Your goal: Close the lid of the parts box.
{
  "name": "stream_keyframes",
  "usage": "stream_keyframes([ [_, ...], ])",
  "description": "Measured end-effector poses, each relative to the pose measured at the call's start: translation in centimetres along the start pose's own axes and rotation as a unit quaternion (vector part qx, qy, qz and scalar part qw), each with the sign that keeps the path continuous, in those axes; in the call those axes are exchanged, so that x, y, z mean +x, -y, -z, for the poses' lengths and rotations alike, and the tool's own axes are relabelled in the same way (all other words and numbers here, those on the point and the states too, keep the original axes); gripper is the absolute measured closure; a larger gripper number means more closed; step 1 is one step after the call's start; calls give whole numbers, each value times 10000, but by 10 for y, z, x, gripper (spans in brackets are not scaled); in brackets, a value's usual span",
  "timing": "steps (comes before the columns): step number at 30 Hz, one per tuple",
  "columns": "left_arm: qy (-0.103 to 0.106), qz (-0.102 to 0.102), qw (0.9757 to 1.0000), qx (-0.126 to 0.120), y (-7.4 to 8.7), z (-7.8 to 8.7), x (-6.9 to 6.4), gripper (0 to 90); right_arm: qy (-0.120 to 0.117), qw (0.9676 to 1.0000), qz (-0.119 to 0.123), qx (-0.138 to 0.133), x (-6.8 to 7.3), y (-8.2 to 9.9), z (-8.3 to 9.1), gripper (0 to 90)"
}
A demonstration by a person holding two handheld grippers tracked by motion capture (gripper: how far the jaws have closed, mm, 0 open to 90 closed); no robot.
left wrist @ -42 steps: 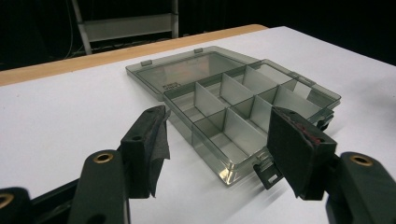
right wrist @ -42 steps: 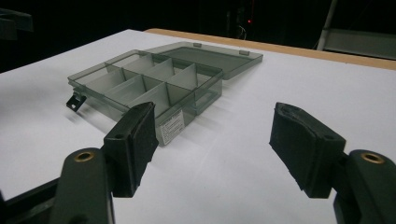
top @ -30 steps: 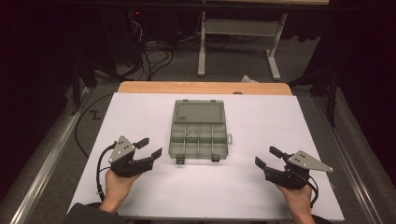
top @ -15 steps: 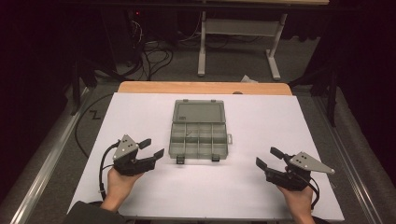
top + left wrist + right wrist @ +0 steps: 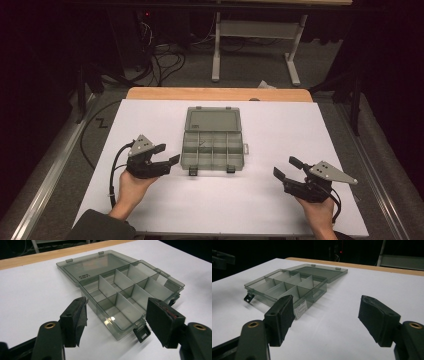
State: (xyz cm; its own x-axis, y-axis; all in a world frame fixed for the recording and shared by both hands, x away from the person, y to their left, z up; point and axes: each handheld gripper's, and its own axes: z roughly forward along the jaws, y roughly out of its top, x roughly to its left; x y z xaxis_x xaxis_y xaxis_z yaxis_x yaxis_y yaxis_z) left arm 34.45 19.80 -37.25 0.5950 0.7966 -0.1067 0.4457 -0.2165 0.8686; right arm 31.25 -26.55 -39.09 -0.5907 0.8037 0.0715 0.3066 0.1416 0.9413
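A smoky grey plastic compartment box lies open in the middle of the white table, its lid folded flat toward the far side. Its several compartments look empty. My left gripper is open just left of the box's near left corner, jaws pointing at it. My right gripper is open at the near right, well apart from the box, with nothing between its jaws. In the left gripper view a black latch of the box sits between my open jaws.
The white sheet covers the table, whose wooden far edge shows behind the box. Beyond are dark floor, cables and a white desk frame. A metal rail runs along the left.
My left gripper has shifted right and slightly forward, closer to the box's near left corner. The right gripper has stayed nearly still.
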Motion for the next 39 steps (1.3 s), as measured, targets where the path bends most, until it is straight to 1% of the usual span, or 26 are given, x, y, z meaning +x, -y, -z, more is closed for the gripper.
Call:
stream_keyframes([
  [2, 18, 12, 10000, 46, -5, -4, 2, 333, 38, 9999, 94, 22, 3, -2, 0, 300],
  [3, 38, 51, 10000, 47, -8, -6, 3, 330, 33, 9999, 163, 12, 4, -3, -1, 300],
  [6, 84, 148, 9998, 69, -15, -11, 7, 329, 1, 9998, 216, 6, 6, -4, -3, 300],
  [8, 106, 175, 9997, 147, -20, -15, 10, 324, 4, 9997, 226, 54, 5, -5, -6, 299],
  [11, 78, 178, 9994, 286, -28, -22, 14, 324, 6, 9998, 191, 86, 4, -9, -12, 296],
  [12, 87, 216, 9992, 327, -30, -25, 15, 323, -2, 9998, 164, 117, 4, -11, -15, 295],
  [14, 89, 268, 9987, 419, -35, -29, 18, 323, 11, 9997, 205, 152, 5, -14, -20, 296],
  [16, 78, 309, 9983, 479, -39, -34, 19, 322, 9, 9996, 189, 209, 7, -17, -25, 298],
  [18, 63, 280, 9980, 564, -44, -39, 20, 321, 18, 9994, 232, 249, 9, -20, -29, 300],
  [20, 88, 274, 9975, 643, -48, -43, 21, 320, 9, 9993, 223, 287, 9, -22, -32, 305],
  [23, 51, 238, 9970, 732, -53, -50, 23, 319, 16, 9991, 189, 391, 8, -24, -38, 307],
  [25, 49, 271, 9964, 803, -56, -54, 25, 319, 10, 9990, 125, 428, 7, -25, -42, 307],
  [29, 14, 399, 9950, 921, -58, -62, 31, 316, 19, 9986, 108, 518, 7, -29, -50, 310],
  [31, -20, 425, 9939, 1014, -59, -66, 33, 315, 16, 9982, 107, 586, 7, -30, -54, 314],
  [34, -50, 443, 9925, 1136, -60, -72, 36, 311, 4, 9975, 63, 701, 8, -32, -61, 321],
  [36, -84, 422, 9917, 1213, -62, -76, 37, 309, 2, 9967, 39, 810, 9, -33, -66, 325],
  [37, -92, 395, 9915, 1234, -63, -77, 38, 308, -14, 9964, 63, 840, 9, -34, -69, 327],
  [39, -111, 430, 9909, 1273, -65, -81, 39, 308, -21, 9957, 26, 921, 9, -35, -73, 330],
])
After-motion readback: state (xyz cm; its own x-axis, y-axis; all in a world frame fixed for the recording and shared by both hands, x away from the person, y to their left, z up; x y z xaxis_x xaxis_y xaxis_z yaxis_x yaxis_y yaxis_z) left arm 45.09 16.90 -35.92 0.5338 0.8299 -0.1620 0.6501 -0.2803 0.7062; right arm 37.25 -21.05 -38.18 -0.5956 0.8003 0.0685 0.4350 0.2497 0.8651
